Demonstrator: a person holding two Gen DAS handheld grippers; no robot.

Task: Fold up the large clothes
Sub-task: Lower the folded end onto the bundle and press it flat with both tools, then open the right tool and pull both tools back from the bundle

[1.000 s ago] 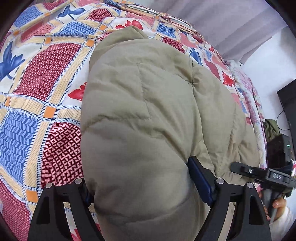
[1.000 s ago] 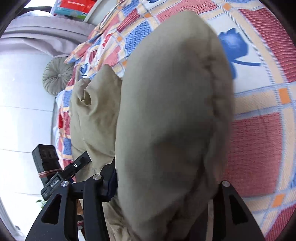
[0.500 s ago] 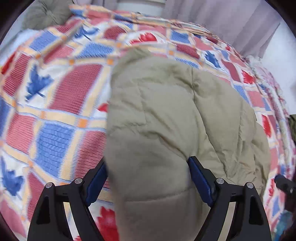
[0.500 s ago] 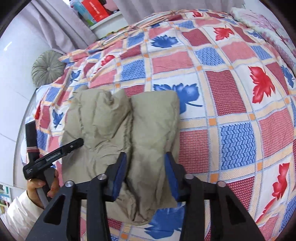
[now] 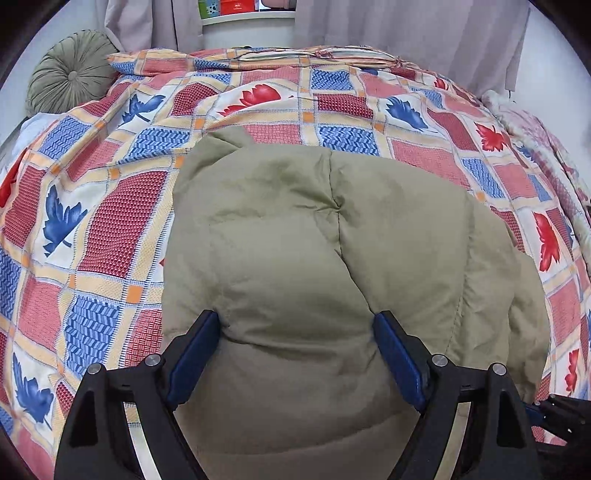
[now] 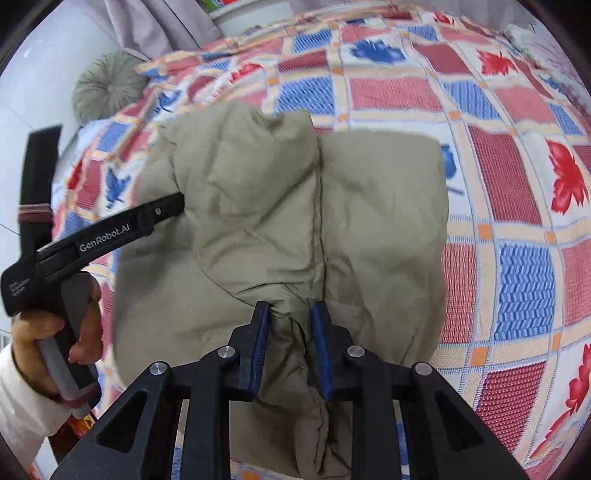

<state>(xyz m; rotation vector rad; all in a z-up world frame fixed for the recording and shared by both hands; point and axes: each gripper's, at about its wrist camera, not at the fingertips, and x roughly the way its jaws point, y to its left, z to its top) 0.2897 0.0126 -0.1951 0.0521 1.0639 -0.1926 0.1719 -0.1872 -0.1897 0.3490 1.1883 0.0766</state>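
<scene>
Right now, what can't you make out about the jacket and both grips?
- Left wrist view: padded jacket bulges over the bed's patchwork cover and hides the left hand-held gripper pad contact.
- Right wrist view: right hand-held gripper, jaws just closing, hides the jacket's near edge. Sleeves, zip: unidentifiable.

"GenRobot.AI" stands in white letters on the black arm of the left gripper (image 6: 183,201), seen from the right wrist. Small print on its body near the hand (image 6: 55,332) is too blurred to read. The coloured boxes (image 5: 236,5) on the shelf carry print too small to make out.
</scene>
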